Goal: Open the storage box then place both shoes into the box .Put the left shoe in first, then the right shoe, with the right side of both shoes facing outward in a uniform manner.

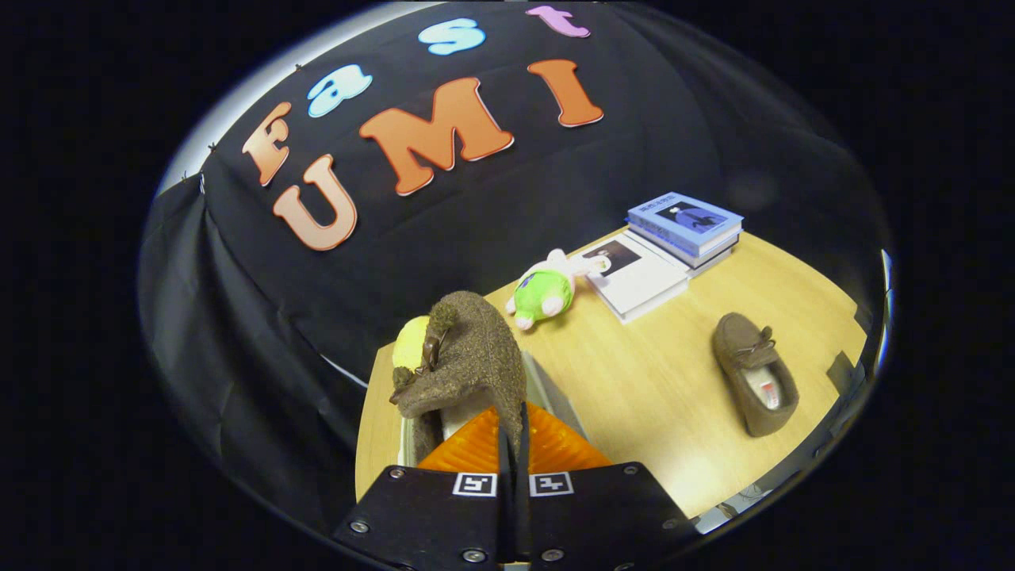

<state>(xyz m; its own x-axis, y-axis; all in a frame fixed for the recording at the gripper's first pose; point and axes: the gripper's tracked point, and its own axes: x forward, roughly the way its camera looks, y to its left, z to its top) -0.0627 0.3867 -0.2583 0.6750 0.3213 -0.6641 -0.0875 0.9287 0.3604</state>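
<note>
A staged recording booth, as I see it: black cloth wall (238,333) behind a wooden table (658,396) dressed with household props, stacked books (686,226) and a plush toy (543,292).

A shaggy brown moccasin (468,357) with a darker brown lace sits between the gripper (511,444) fingers, a matching brown shoe (753,385) with a pale insole lies on the light wood-grain table (650,396), beside a lime-green and pink plush toy (543,289), a blue-covered book (686,222) and a white book (638,277).

No legible text on anything
</note>
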